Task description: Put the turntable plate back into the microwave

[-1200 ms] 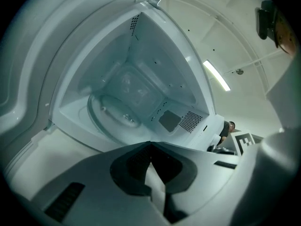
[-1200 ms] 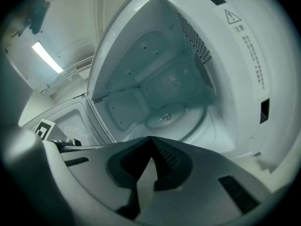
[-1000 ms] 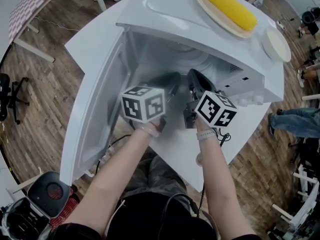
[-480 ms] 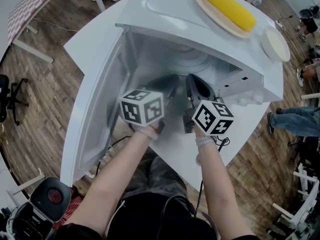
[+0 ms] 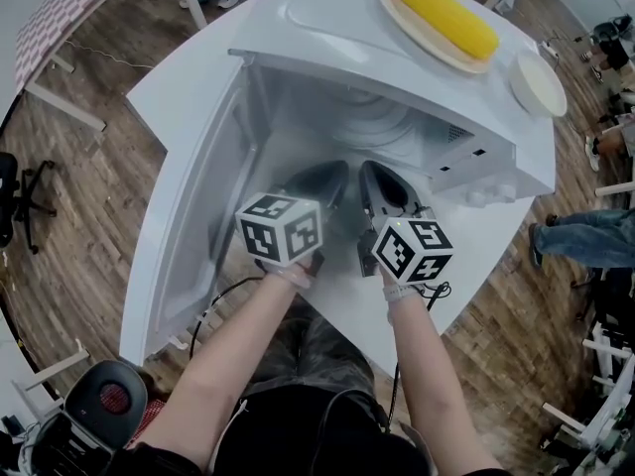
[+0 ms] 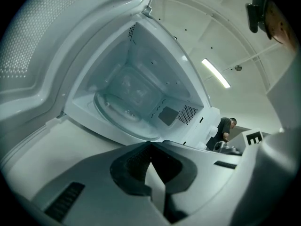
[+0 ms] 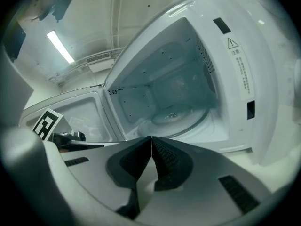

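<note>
The left gripper [image 6: 150, 147] and right gripper [image 7: 151, 142] are both pressed together, empty, before the open microwave [image 5: 327, 43]. The plate [image 7: 176, 117] lies on the microwave's floor. The print on the warning-triangle sticker [image 7: 239, 74] on the front frame is too small to read.

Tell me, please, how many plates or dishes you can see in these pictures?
3: the glass turntable plate lying inside the open microwave, a plate holding a corn cob beyond it in the head view, and a small white dish right of that.
</note>
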### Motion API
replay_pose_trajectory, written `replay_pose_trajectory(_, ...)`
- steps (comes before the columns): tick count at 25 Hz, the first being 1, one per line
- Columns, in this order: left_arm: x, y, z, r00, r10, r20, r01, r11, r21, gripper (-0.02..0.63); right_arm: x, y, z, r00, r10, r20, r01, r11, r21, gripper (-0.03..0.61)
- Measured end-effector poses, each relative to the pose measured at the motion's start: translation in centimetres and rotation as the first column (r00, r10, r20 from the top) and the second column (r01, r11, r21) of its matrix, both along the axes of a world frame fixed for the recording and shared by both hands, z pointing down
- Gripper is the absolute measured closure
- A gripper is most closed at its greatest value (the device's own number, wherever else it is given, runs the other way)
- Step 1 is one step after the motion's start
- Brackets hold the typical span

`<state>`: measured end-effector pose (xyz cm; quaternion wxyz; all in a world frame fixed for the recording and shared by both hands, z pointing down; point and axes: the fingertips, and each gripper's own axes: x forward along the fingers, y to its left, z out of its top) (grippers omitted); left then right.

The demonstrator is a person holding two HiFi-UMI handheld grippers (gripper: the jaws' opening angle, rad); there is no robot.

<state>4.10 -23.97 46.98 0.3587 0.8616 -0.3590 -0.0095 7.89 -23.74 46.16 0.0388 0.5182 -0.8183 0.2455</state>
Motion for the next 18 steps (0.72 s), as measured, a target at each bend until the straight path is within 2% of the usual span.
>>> replay_pose_trajectory(8, 0.2, 2.4, -0.9, 1.000, -0.006, 0.007, 0.006, 1.000, 0.023, 0.601, -0.3, 2.3, -0.8, 1.000, -0.015, -0.011, 0.016, 1.000, 0.009, 0.558)
replay_pose_trajectory(18, 1.4, 7.8, -2.5, 1.000, 0.002, 0.014, -0.003, 0.998, 0.059, 0.601, 0.4, 8.5, -2.4, 0.998, -0.043, -0.042, 0.044, 0.999, 0.022, 0.558)
